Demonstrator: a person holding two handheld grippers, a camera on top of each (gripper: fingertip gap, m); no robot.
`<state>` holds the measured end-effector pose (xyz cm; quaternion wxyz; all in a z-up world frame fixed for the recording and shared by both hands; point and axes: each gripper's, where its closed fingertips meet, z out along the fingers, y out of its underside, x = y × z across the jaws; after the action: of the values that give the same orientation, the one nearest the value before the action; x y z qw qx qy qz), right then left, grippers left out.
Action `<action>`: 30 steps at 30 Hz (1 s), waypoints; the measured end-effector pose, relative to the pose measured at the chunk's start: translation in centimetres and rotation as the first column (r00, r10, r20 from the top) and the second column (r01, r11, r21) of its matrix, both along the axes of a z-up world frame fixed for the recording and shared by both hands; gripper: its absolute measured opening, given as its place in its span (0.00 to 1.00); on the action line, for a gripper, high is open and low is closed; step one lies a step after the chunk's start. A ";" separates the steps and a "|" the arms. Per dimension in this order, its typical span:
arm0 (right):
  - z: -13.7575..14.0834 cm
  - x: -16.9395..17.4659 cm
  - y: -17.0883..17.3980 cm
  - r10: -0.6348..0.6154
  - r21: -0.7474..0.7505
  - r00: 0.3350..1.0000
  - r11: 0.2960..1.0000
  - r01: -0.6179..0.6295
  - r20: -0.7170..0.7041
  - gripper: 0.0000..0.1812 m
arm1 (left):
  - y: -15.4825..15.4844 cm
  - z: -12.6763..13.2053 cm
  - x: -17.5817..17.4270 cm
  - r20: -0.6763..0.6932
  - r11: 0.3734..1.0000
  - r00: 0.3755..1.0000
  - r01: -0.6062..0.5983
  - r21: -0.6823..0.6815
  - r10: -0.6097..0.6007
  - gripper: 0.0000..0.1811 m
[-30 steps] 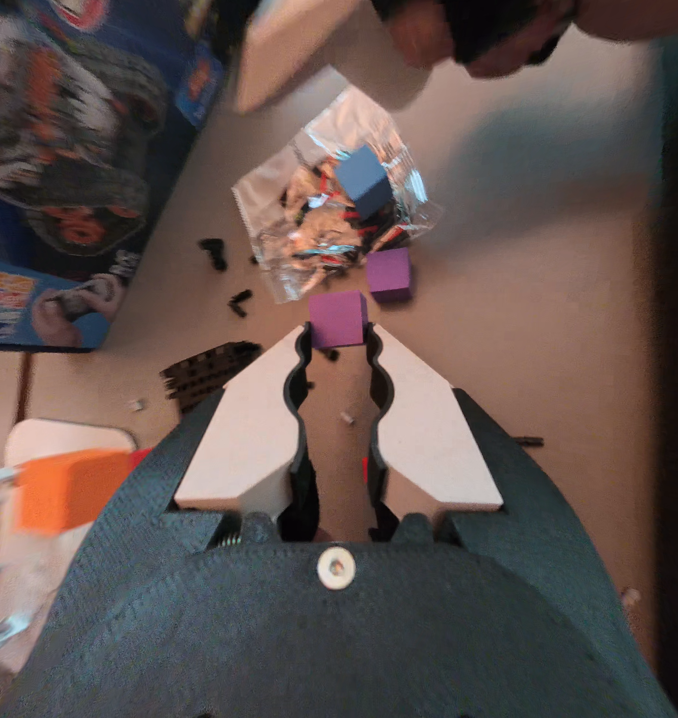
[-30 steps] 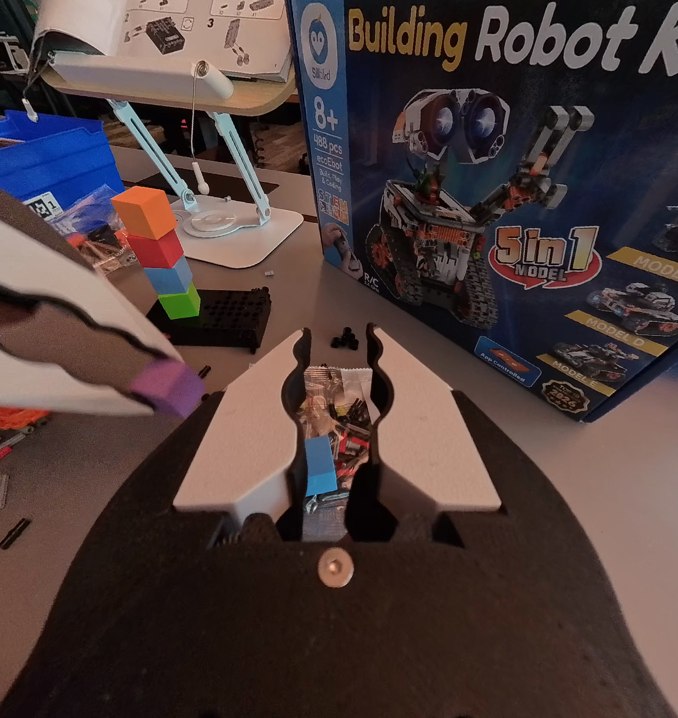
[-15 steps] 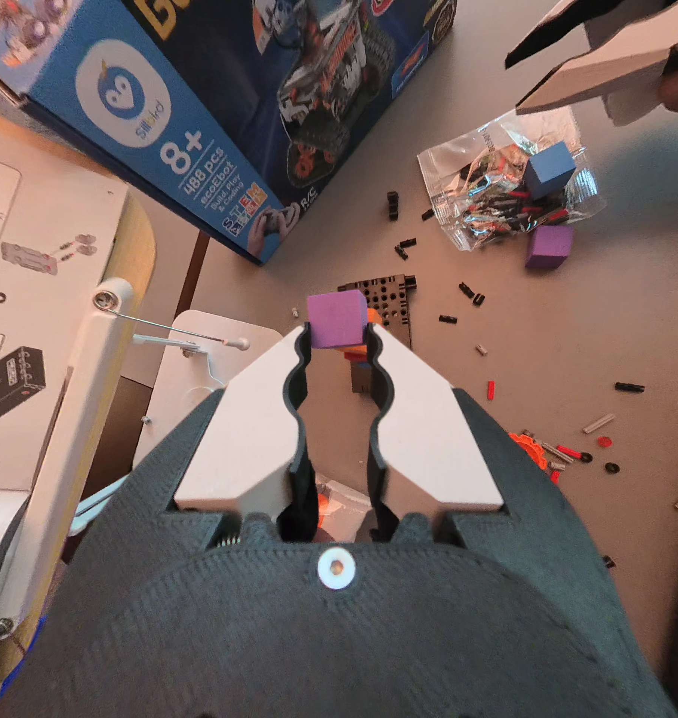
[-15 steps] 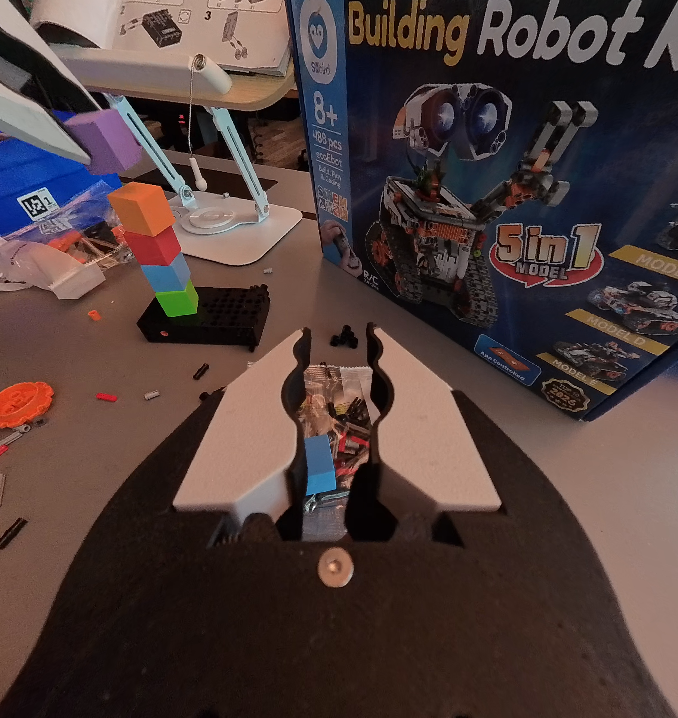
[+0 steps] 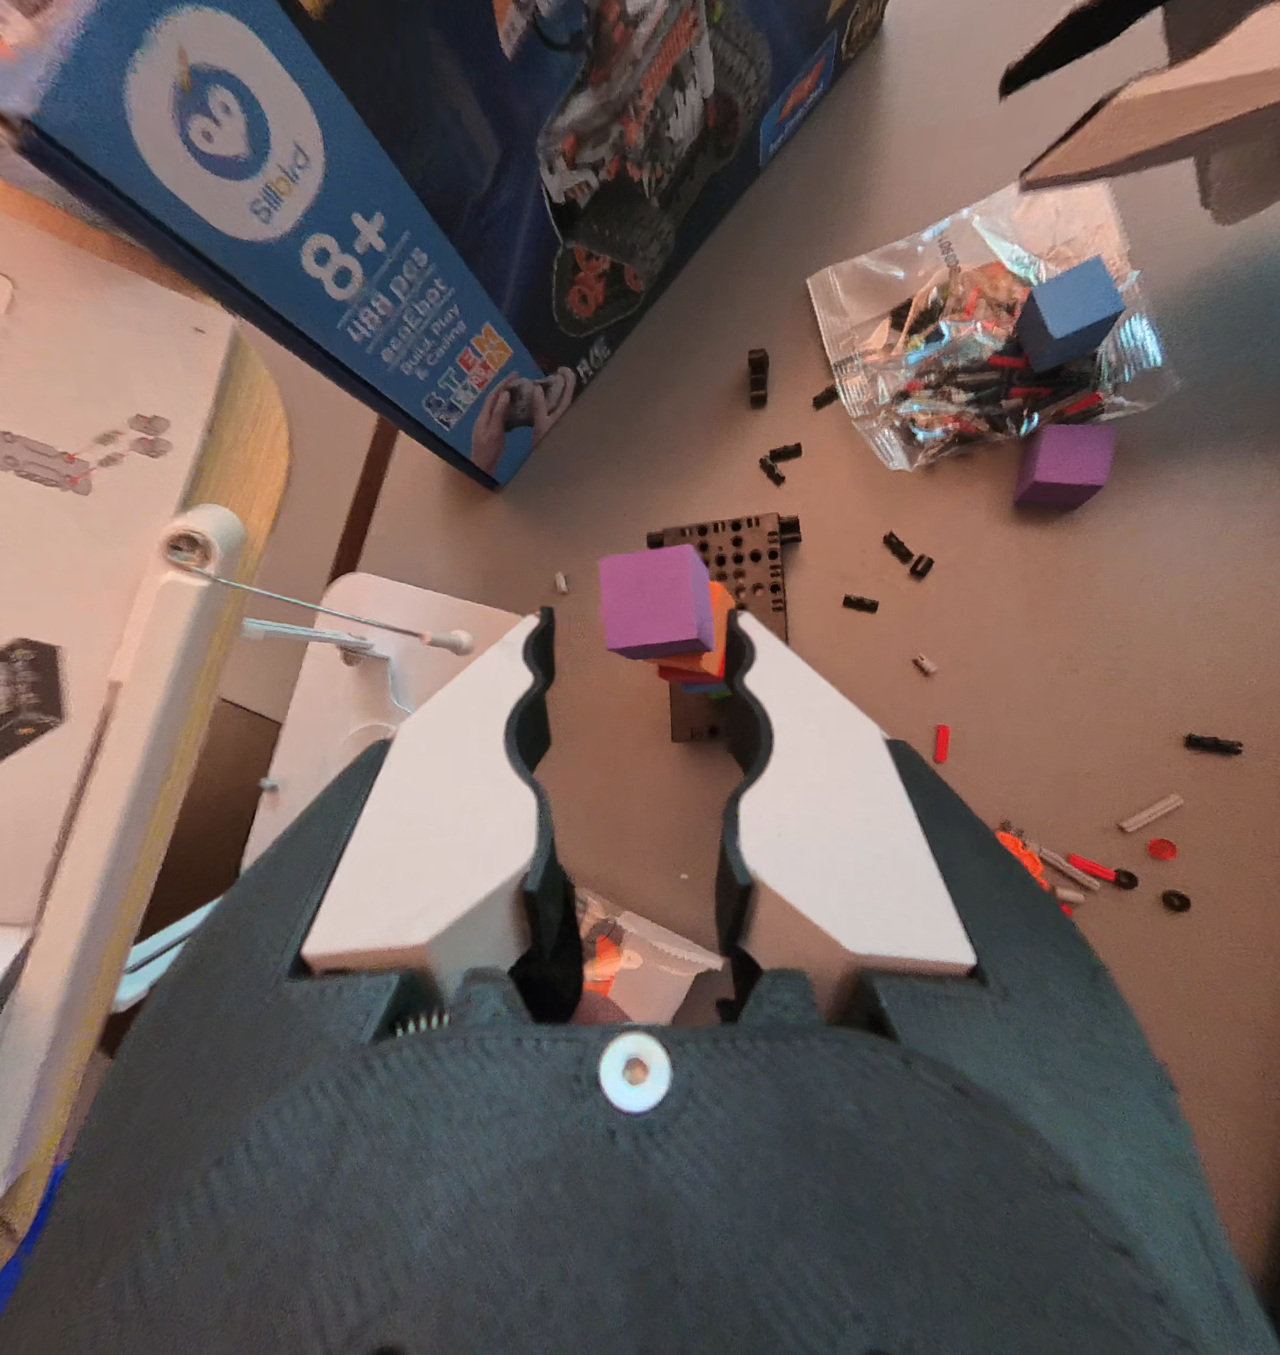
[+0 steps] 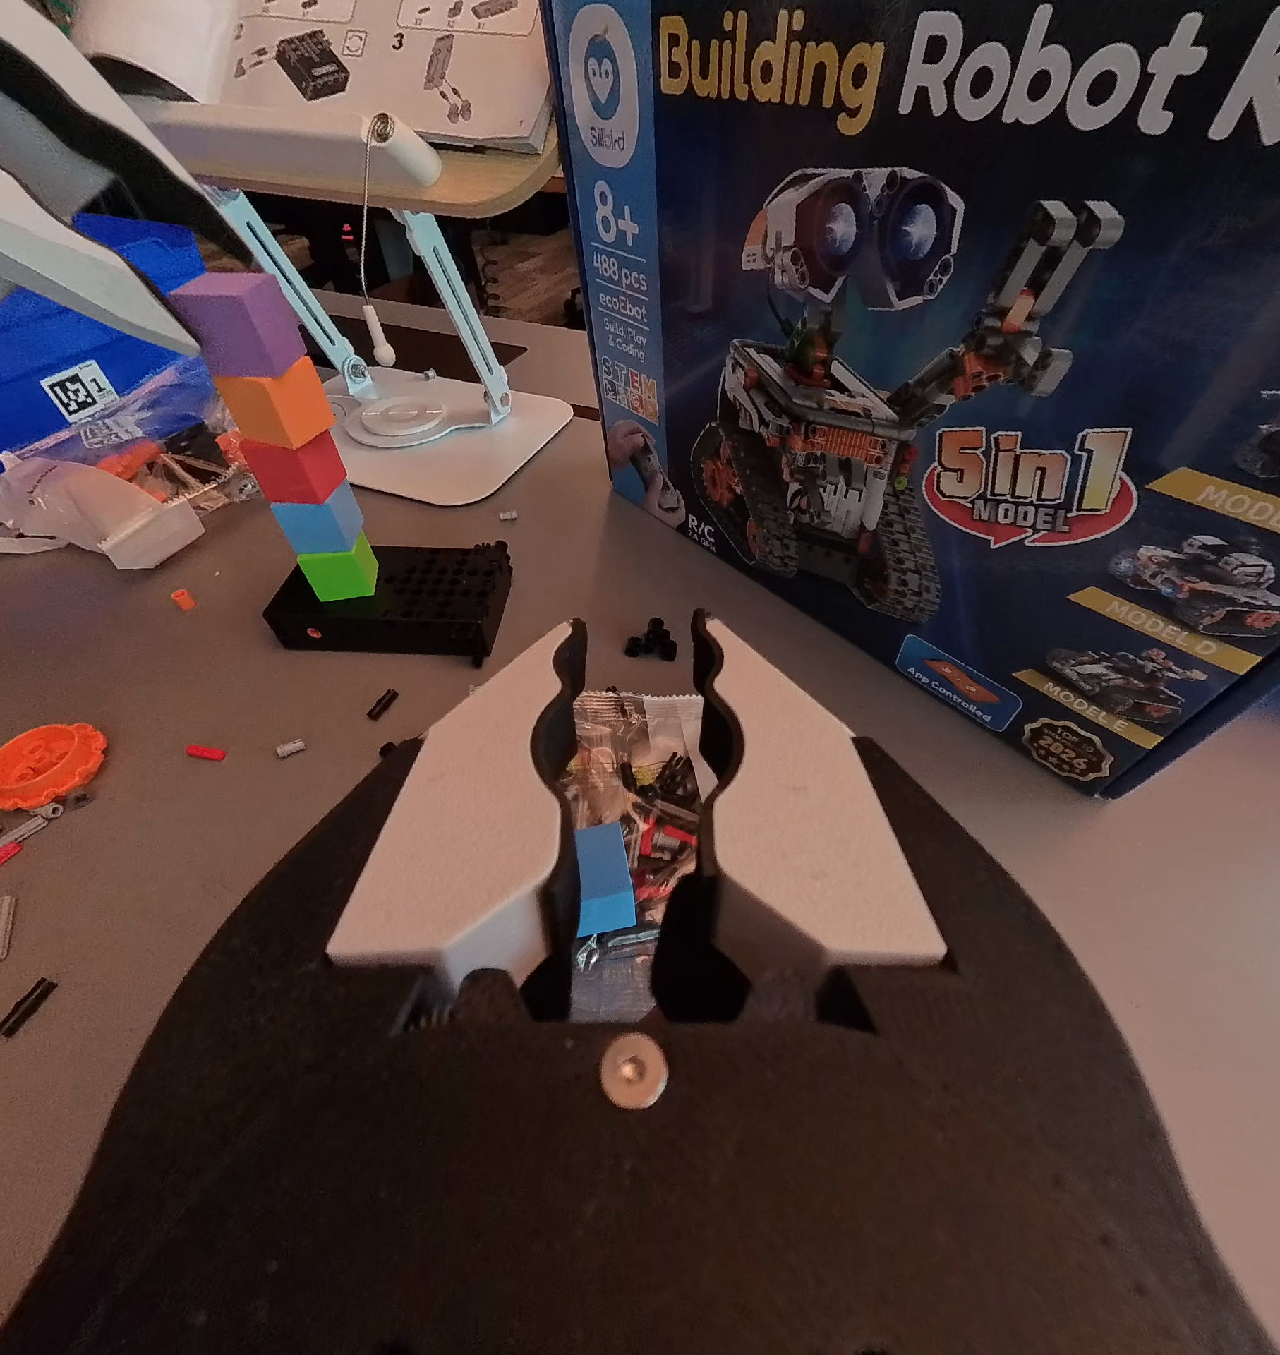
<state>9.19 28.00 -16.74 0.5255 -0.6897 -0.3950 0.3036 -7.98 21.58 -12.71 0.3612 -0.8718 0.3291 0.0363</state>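
A purple cube (image 5: 655, 601) sits on top of a leaning stack of orange, red, blue and green cubes (image 6: 296, 465) on a black perforated block (image 6: 417, 594). My left gripper (image 5: 638, 623) is open around the purple cube, with a gap at the left pad; its fingers (image 6: 50, 278) also show in the right wrist view beside the cube (image 6: 237, 322). My right gripper (image 6: 638, 627) is open and empty, hovering over a clear bag of small parts (image 6: 637, 770) with a blue cube (image 6: 604, 876) lying on it. A second purple cube (image 5: 1062, 469) lies by the bag (image 5: 938, 352).
A large blue robot-kit box (image 6: 989, 366) stands behind the stack. A white book stand with an instruction booklet (image 6: 373, 147) is at the back left, with a blue bin (image 6: 72, 330) beside it. An orange gear (image 6: 43, 762) and several small loose pins lie on the table. The tips of one gripper are about 20 centimeters away from the tips of the other.
My left gripper carried the purple cube from beside the bag over to the stack, set it on the orange cube and opened. My right gripper has not moved.
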 end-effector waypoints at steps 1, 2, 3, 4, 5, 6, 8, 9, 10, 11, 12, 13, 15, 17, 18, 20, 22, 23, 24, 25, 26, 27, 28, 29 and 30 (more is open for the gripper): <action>0.0 0.0 0.0 0.000 0.000 1.000 1.000 0.000 -0.002 0.15 | 0.0 1.0 0.2 -0.003 0.999 1.000 -0.005 0.052 0.005 0.26; 0.1 0.0 0.0 0.000 0.000 1.000 1.000 0.000 -0.003 0.15 | -0.2 2.0 0.9 -0.012 0.994 1.000 0.010 0.105 -0.009 0.27; 0.1 0.0 0.0 0.000 0.001 1.000 1.000 0.000 -0.004 0.15 | -0.7 2.7 2.1 -0.022 0.989 0.999 0.045 0.140 -0.043 0.27; 0.1 0.0 0.0 0.000 0.002 1.000 1.000 0.000 -0.004 0.15 | -1.2 3.0 3.4 -0.039 0.984 0.997 0.079 0.163 -0.074 0.28; 0.1 0.0 0.0 0.000 0.002 1.000 1.000 0.000 -0.003 0.15 | -1.7 3.1 4.8 -0.059 0.977 0.993 0.111 0.182 -0.102 0.27; 0.1 0.0 0.0 -0.001 0.002 1.000 1.000 0.001 -0.002 0.15 | -2.1 2.7 6.3 -0.067 0.971 0.989 0.142 0.190 -0.132 0.27; 0.0 0.1 0.1 -0.004 0.001 1.000 1.000 0.004 -0.002 0.15 | -3.0 0.5 9.7 -0.052 0.966 0.977 0.211 0.151 -0.205 0.27; 0.0 0.1 0.1 -0.006 0.000 1.000 1.000 0.006 -0.003 0.16 | -3.2 -1.0 11.0 -0.060 0.964 0.972 0.234 0.126 -0.228 0.27; 0.0 0.2 0.2 -0.008 -0.003 1.000 1.000 0.008 -0.005 0.16 | -3.2 -2.6 12.2 -0.067 0.962 0.967 0.250 0.105 -0.244 0.27; 0.0 0.2 0.2 -0.009 -0.005 1.000 1.000 0.009 -0.007 0.16 | -3.4 -4.4 13.1 -0.070 0.961 0.962 0.267 0.068 -0.263 0.27; 0.0 0.2 0.2 -0.009 -0.007 1.000 1.000 0.009 -0.008 0.16 | -3.3 -6.1 13.8 -0.077 0.960 0.959 0.277 0.034 -0.274 0.27; -0.1 0.2 0.2 -0.010 -0.008 1.000 1.000 0.010 -0.007 0.16 | -3.1 -7.5 14.3 -0.075 0.961 0.959 0.277 0.017 -0.275 0.27; 0.0 0.3 0.3 -0.011 -0.008 1.000 1.000 0.011 -0.010 0.15 | -3.1 -9.8 15.3 -0.033 0.958 0.958 0.284 -0.037 -0.285 0.27; 0.0 0.3 0.3 -0.011 -0.010 1.000 1.000 0.011 -0.014 0.15 | -2.8 -11.2 15.8 0.002 0.961 0.963 0.269 -0.056 -0.270 0.26; 0.1 0.3 0.3 -0.010 -0.009 1.000 1.000 0.010 -0.015 0.15 | -2.7 -11.8 16.0 0.007 0.960 0.963 0.270 -0.068 -0.270 0.26; 0.2 0.3 0.2 -0.008 -0.007 1.000 1.000 0.008 -0.019 0.15 | -2.4 -12.8 16.2 0.009 0.961 0.964 0.265 -0.078 -0.265 0.23; 0.3 0.3 0.2 -0.006 -0.005 1.000 1.000 0.006 -0.022 0.15 | -2.3 -13.4 16.7 0.031 0.961 0.964 0.264 -0.085 -0.263 0.20; 0.3 0.3 0.2 -0.007 -0.005 1.000 1.000 0.007 -0.024 0.15 | -2.0 -13.6 16.8 0.033 0.963 0.966 0.260 -0.078 -0.258 0.17; 0.4 0.4 0.2 -0.007 -0.006 1.000 1.000 0.007 -0.026 0.15 | -1.9 -13.6 16.9 0.033 0.963 0.966 0.258 -0.072 -0.256 0.15; 0.4 0.4 0.2 -0.008 -0.006 1.000 1.000 0.008 -0.028 0.15 | -1.9 -13.6 16.9 0.035 0.964 0.966 0.257 -0.073 -0.255 0.15; 0.4 0.4 0.2 -0.008 -0.007 1.000 1.000 0.008 -0.030 0.15 | -1.9 -13.4 16.7 0.032 0.964 0.967 0.256 -0.070 -0.254 0.15; 0.4 0.4 0.2 -0.009 -0.007 0.999 1.000 0.009 -0.032 0.15 | -2.0 -12.9 16.5 0.023 0.965 0.967 0.256 -0.061 -0.255 0.15; 0.4 0.4 0.2 -0.009 -0.007 0.999 1.000 0.009 -0.033 0.15 | -2.0 -12.0 16.0 0.017 0.967 0.968 0.251 -0.046 -0.250 0.15; 0.5 0.5 0.2 -0.009 -0.007 0.999 1.000 0.009 -0.034 0.15 | -2.1 -10.9 15.5 0.019 0.969 0.969 0.245 -0.031 -0.245 0.15; 0.5 0.4 0.2 -0.008 -0.007 0.999 1.000 0.008 -0.035 0.15 | -2.3 -9.5 14.9 0.020 0.971 0.971 0.240 -0.009 -0.240 0.15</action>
<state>9.63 28.20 -16.25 0.5312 -0.6877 -0.3819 0.3147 6.94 19.31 -22.25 0.3610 -0.8278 0.4290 -0.0174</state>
